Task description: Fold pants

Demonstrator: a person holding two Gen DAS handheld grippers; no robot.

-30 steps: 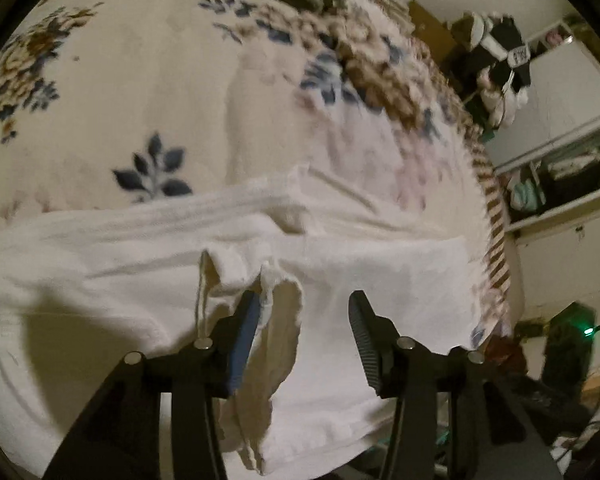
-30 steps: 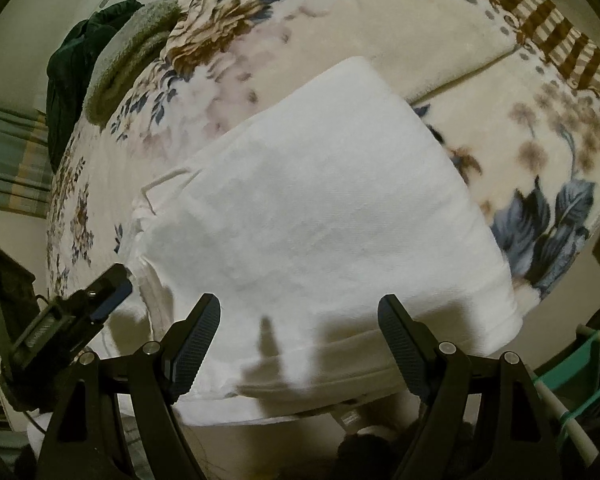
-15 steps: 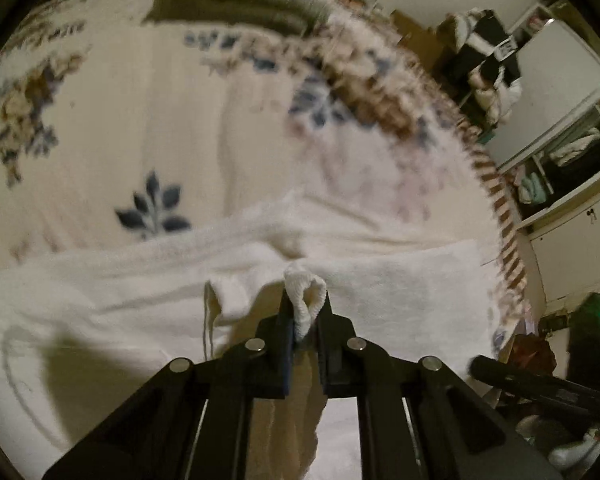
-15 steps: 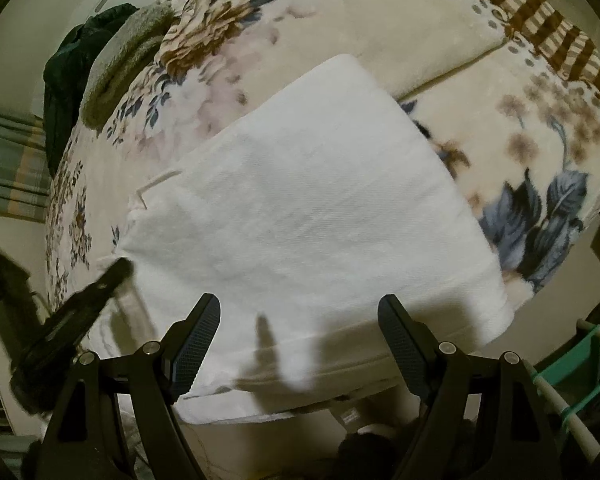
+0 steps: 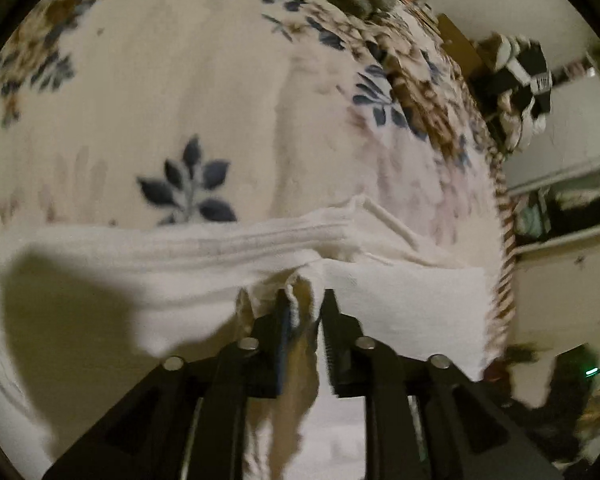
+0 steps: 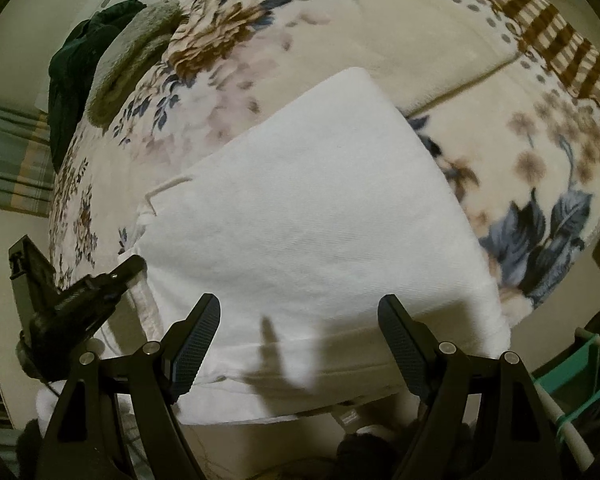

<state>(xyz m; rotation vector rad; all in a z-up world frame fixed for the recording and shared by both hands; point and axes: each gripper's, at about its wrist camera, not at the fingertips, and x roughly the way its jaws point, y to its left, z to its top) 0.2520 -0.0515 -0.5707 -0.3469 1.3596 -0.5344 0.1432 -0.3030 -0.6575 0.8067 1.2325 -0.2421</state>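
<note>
My left gripper [image 5: 305, 300], clamped on a fabric edge half a second ago, is opening now with the cloth loose between its jaws: release underway. My right gripper [image 6: 299, 322] hovers spread, empty. One pair of white pants [image 6: 320, 216] lies folded on one floral blanket [image 6: 440, 48].

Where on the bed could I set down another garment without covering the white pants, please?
Free: the floral blanket beyond the white pants, up to the grey-green folded pile, and the cream stretch between the pants and the striped border. Crowded: the near edge, where both grippers work.
</note>
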